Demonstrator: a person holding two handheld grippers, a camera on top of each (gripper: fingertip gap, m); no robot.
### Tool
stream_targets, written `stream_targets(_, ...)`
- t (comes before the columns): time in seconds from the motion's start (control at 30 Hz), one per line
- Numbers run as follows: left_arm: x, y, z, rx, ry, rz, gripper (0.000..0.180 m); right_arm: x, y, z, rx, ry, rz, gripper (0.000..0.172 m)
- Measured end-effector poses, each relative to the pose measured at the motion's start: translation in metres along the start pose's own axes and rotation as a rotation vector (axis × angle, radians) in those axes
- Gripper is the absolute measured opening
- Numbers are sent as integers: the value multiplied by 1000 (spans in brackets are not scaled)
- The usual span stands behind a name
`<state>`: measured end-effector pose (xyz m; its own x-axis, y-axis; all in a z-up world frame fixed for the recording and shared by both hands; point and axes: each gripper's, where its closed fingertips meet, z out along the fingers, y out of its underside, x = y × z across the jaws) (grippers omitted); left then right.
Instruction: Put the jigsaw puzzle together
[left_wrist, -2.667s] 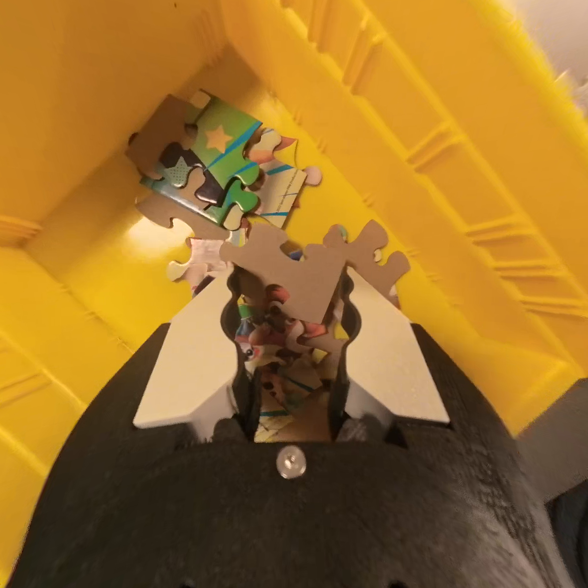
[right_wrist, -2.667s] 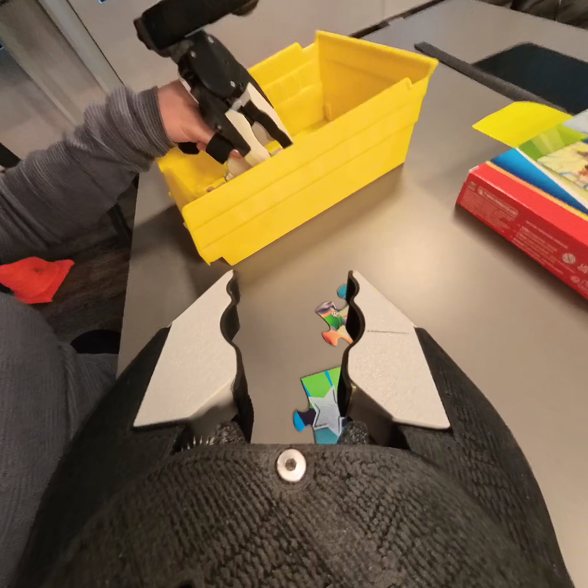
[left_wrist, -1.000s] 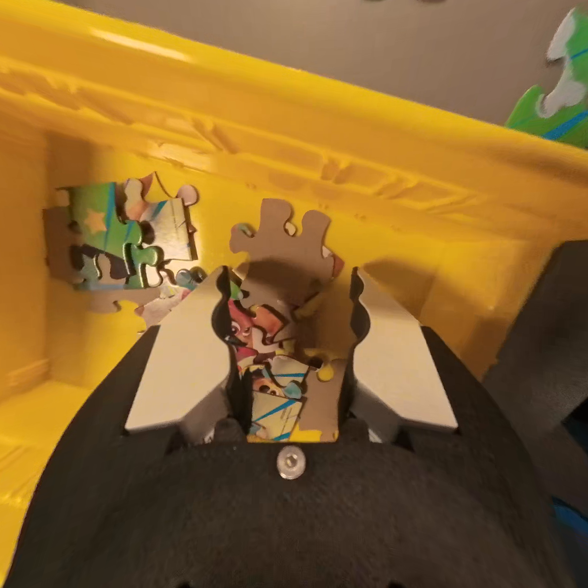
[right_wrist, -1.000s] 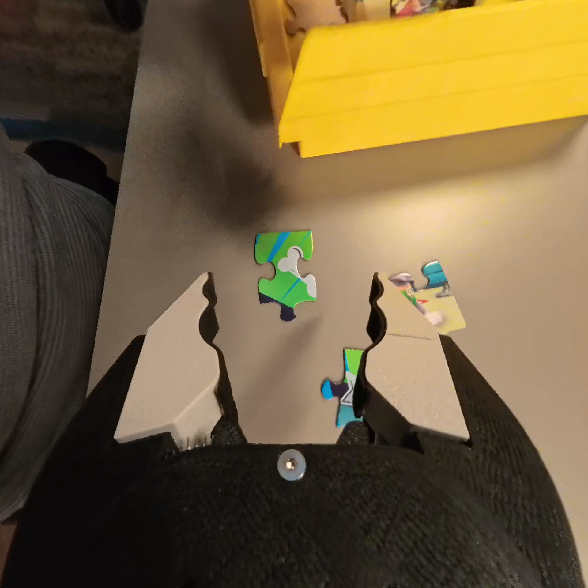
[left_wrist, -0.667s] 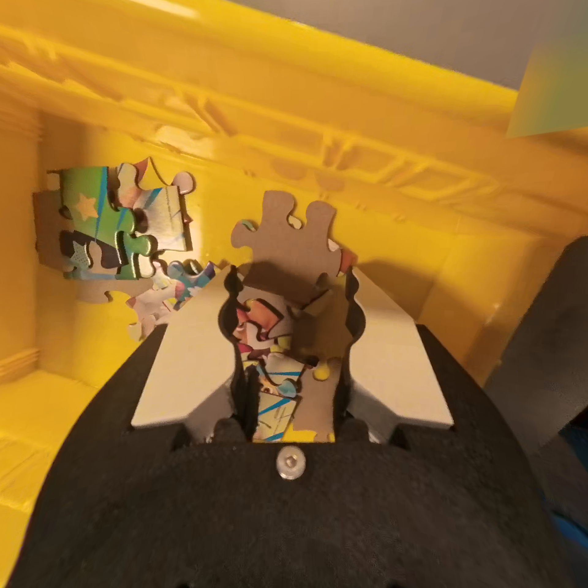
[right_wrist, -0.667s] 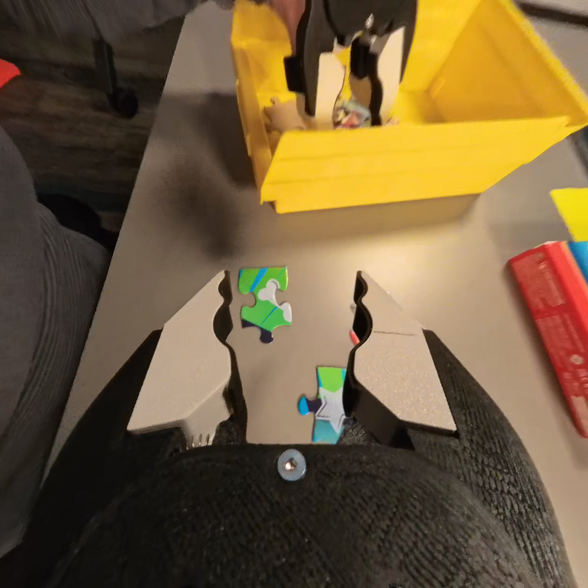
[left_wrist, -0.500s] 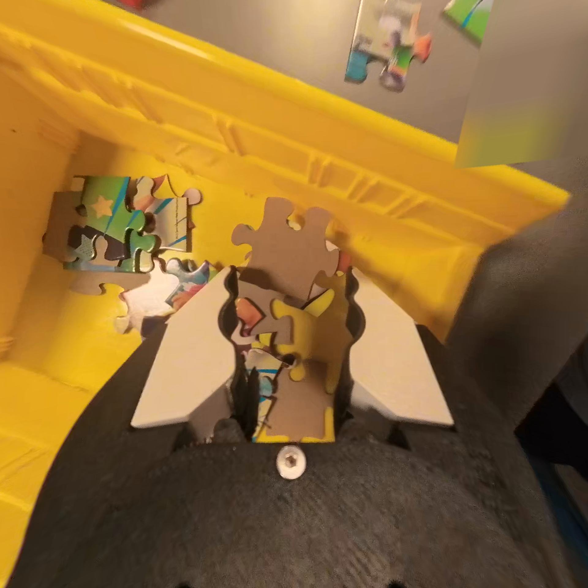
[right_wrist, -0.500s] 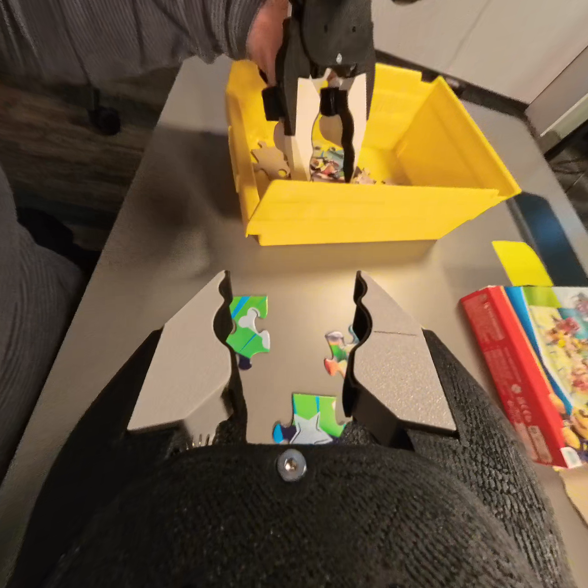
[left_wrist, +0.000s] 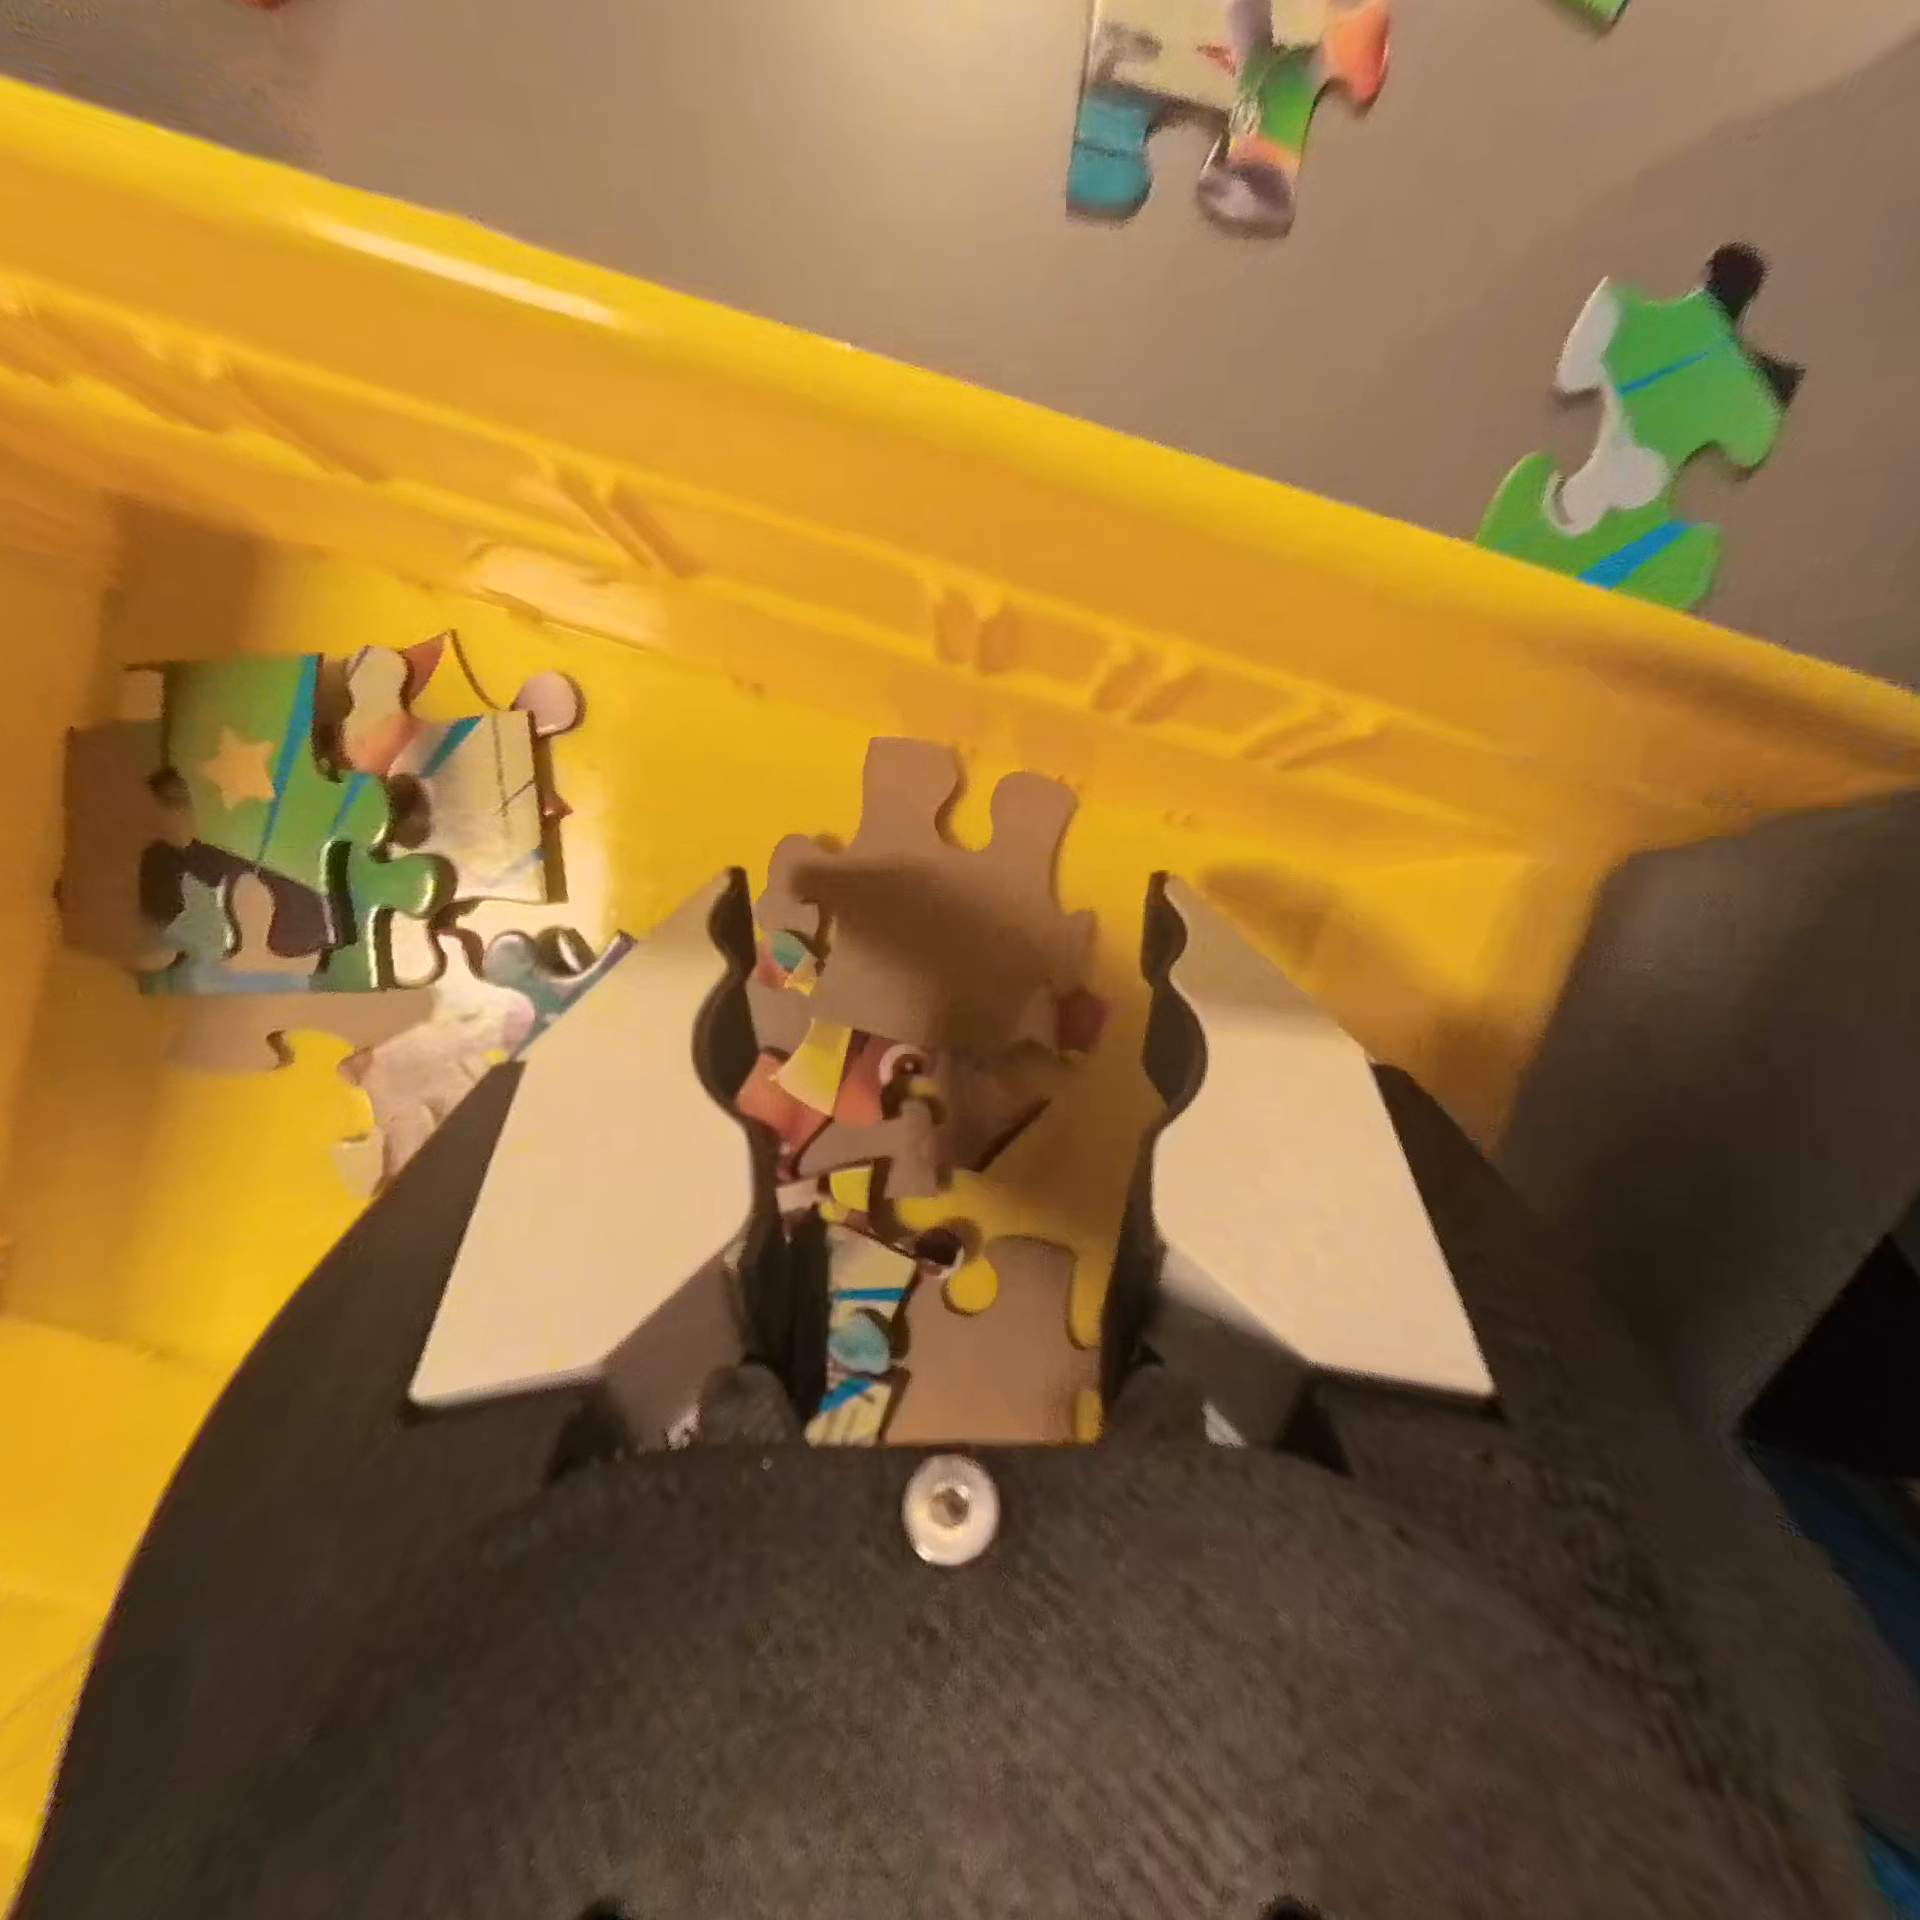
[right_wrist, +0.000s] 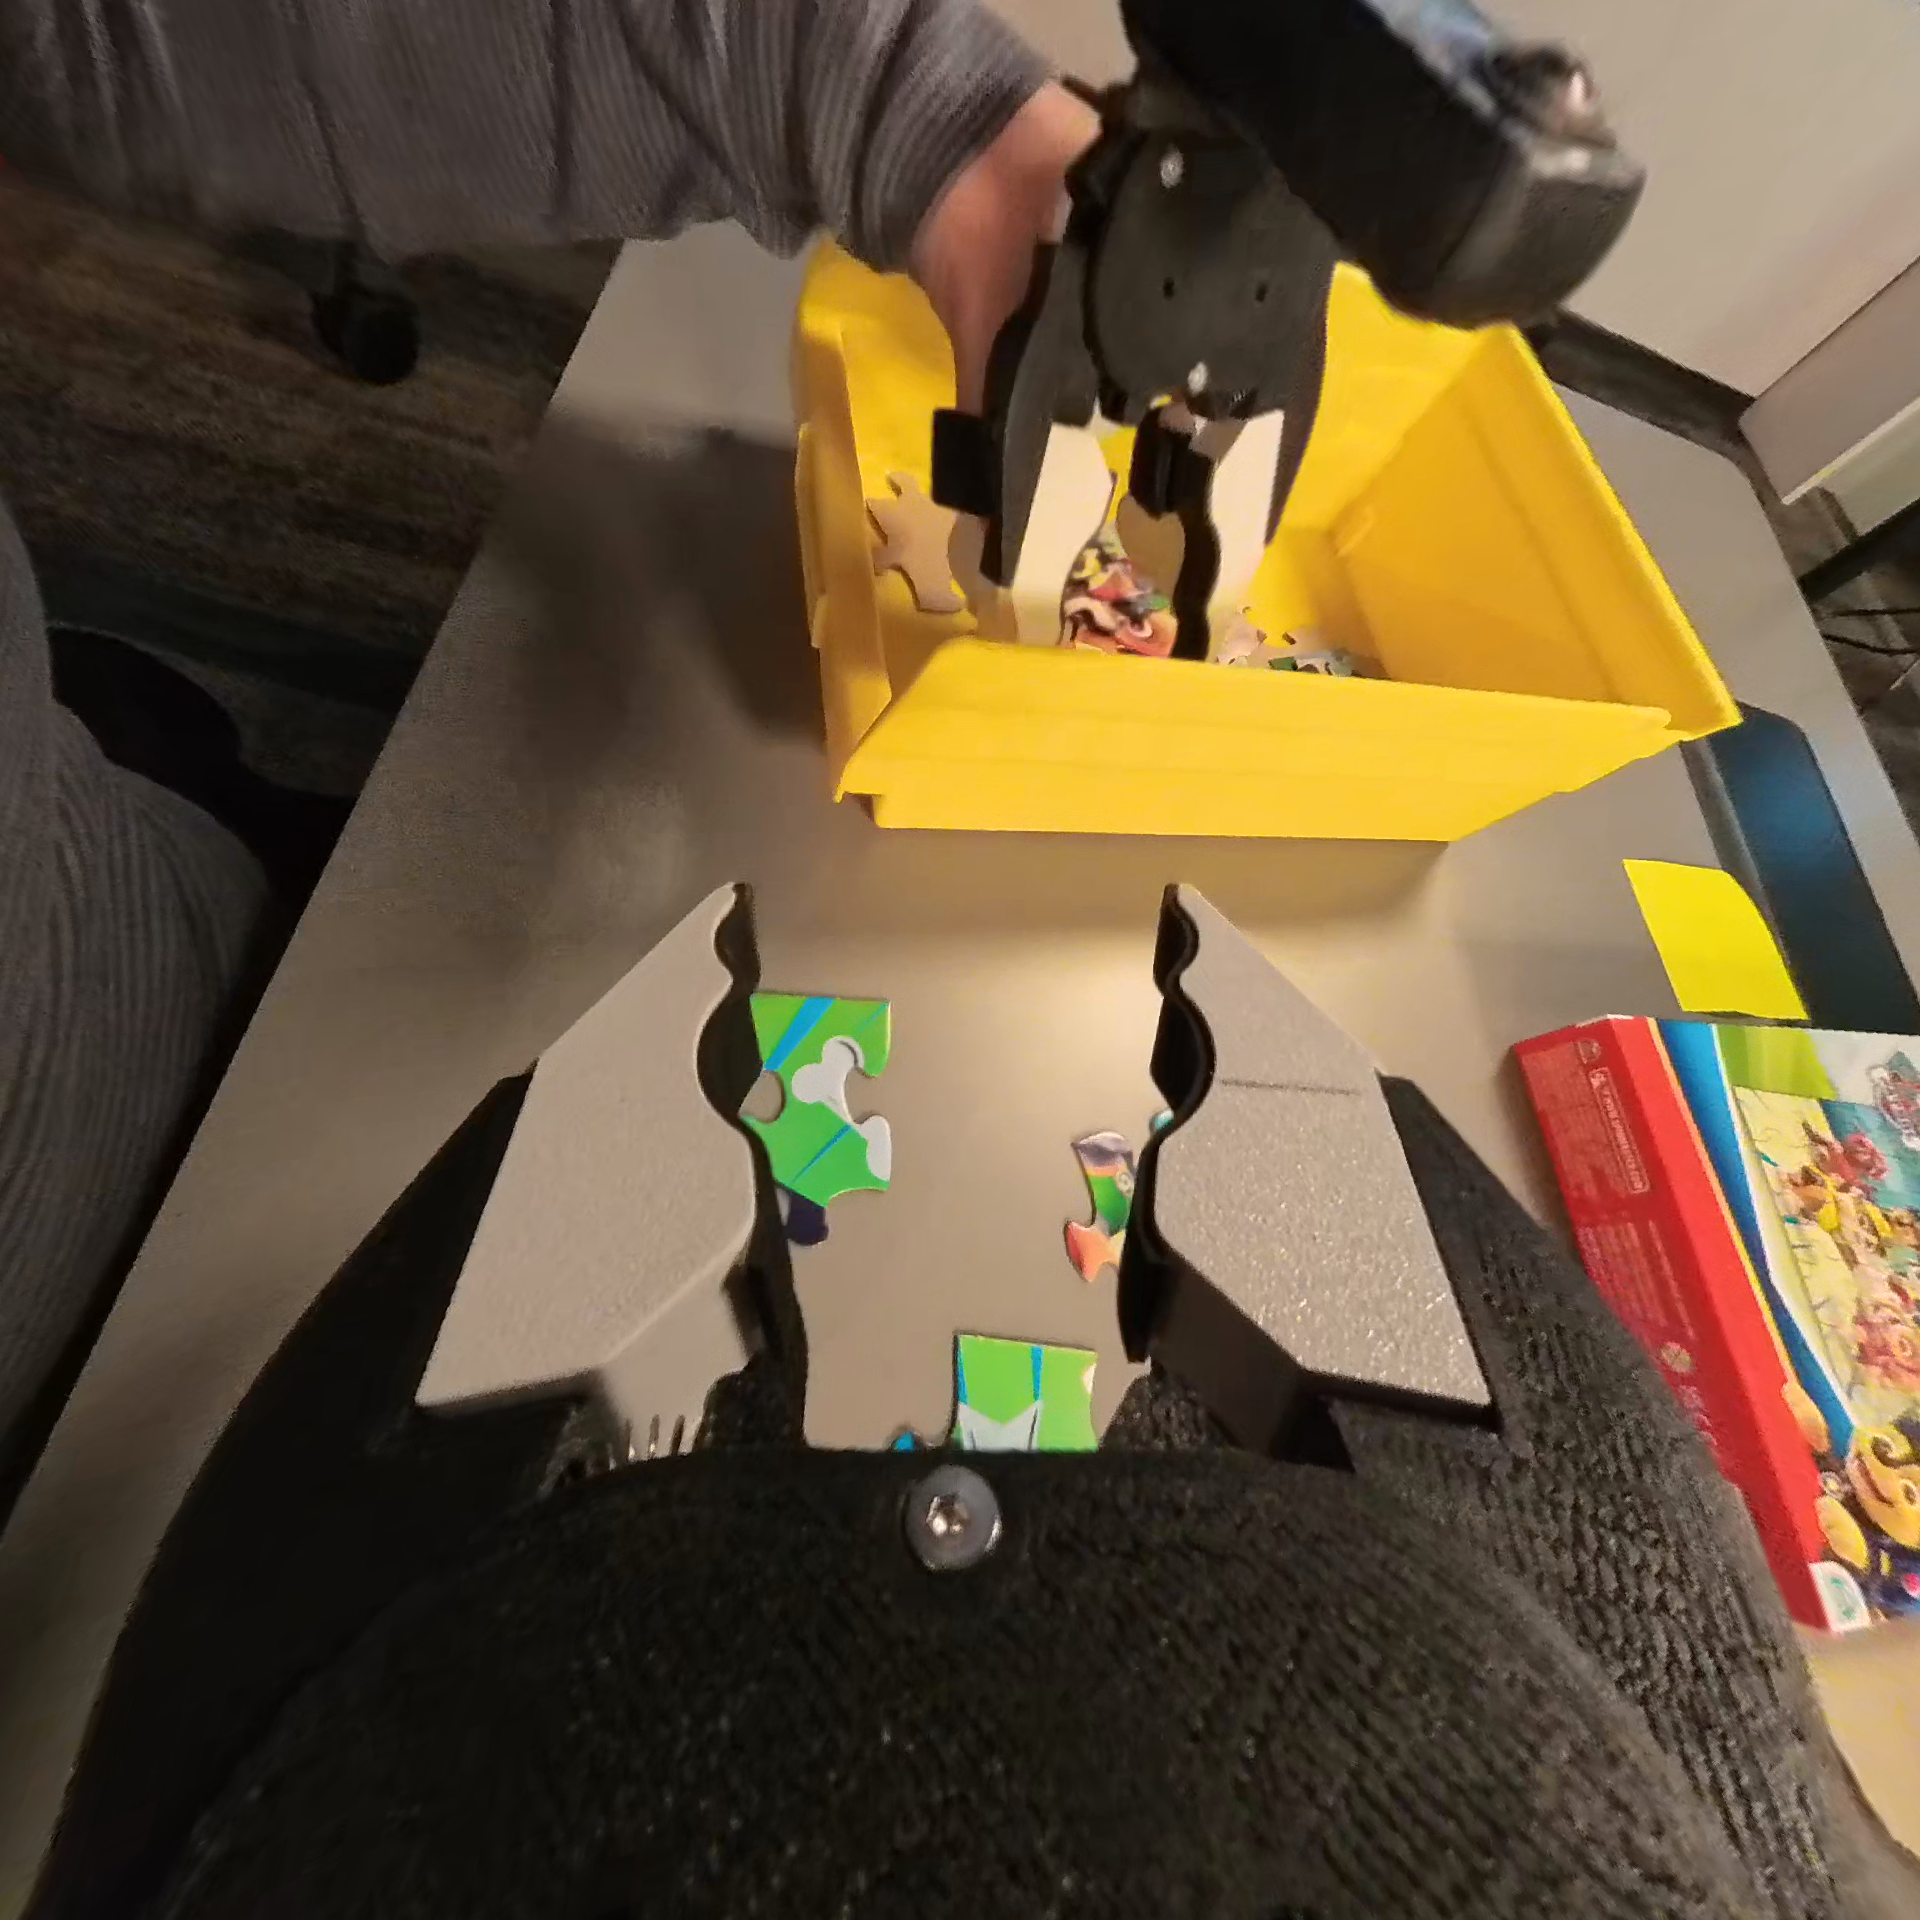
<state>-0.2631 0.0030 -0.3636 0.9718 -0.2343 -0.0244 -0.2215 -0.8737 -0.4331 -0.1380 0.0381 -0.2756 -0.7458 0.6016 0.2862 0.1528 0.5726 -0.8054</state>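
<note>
The bin (right_wrist: 1195, 769) is smooth, glossy yellow plastic; puzzle pieces (left_wrist: 312, 821) are printed cardboard, brown-backed; the table (right_wrist: 623, 790) is matt grey; the box (right_wrist: 1704, 1247) is glossy card.

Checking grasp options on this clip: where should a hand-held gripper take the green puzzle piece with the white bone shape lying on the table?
The green piece lies flat on the grey table, so probably come from straight above and pinch its straight edges, not the knobs. Being thin, it may need sliding first.

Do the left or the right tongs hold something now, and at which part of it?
Neither holds anything. The left tongs stand open over loose puzzle pieces in the yellow bin. The right tongs stand open above the table.
</note>
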Motion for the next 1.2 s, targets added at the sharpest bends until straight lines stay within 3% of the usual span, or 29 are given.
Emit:
stream_targets(0.1, 0, 6, 16, -84, 21, 33, 74, -1, 3, -1, -13, -2, 8, 76)
stream_targets(0.23, 0, 2, 15, -69, 32, 54, 42, 0, 5, -3, -15, 8, 12, 76)
stream_targets(0.27, -3, 1, 11, -47, 12, 55, 42, 1, 6, -4, -12, 14, 9, 76)
stream_targets(0.43, -10, -26, -30, 236, -35, -29, 41, 8, -1, -5, 26, 48, -11, 73)
stream_targets(0.57, 2, -67, -86, 616, -5, -59, 41, 19, -25, 2, 102, 106, -23, 71)
stream_targets(0.63, 20, -88, -115, 801, 65, -48, 41, 29, -40, 9, 165, 114, 107, 67)
stream_targets(0.77, 46, -117, -149, 1014, 176, -42, 41, 41, -74, 16, 428, -132, 629, 73)
stream_targets(0.87, 47, -128, -149, 1047, 63, -14, 41, 48, -79, 23, 480, -92, 667, 71)
stream_targets(1.03, 51, -141, -148, 1078, -64, 27, 41, 58, -80, 17, 506, 136, 511, 17)
stream_targets(1.07, 48, -140, -147, 1071, -92, 20, 34, 59, -75, 18, 482, 165, 485, 3)
stream_targets(1.1, 42, -138, -152, 1100, -124, -20, 13, 62, -70, 16, 468, 210, 459, 0)
stream_targets(1.13, 51, -137, -158, 1139, -67, 3, 10, 65, -64, 13, 457, 238, 426, 0)
stream_targets(1.2, 55, -129, -165, 1176, -2, -37, 24, 70, -45, 8, 365, 294, 333, 0)
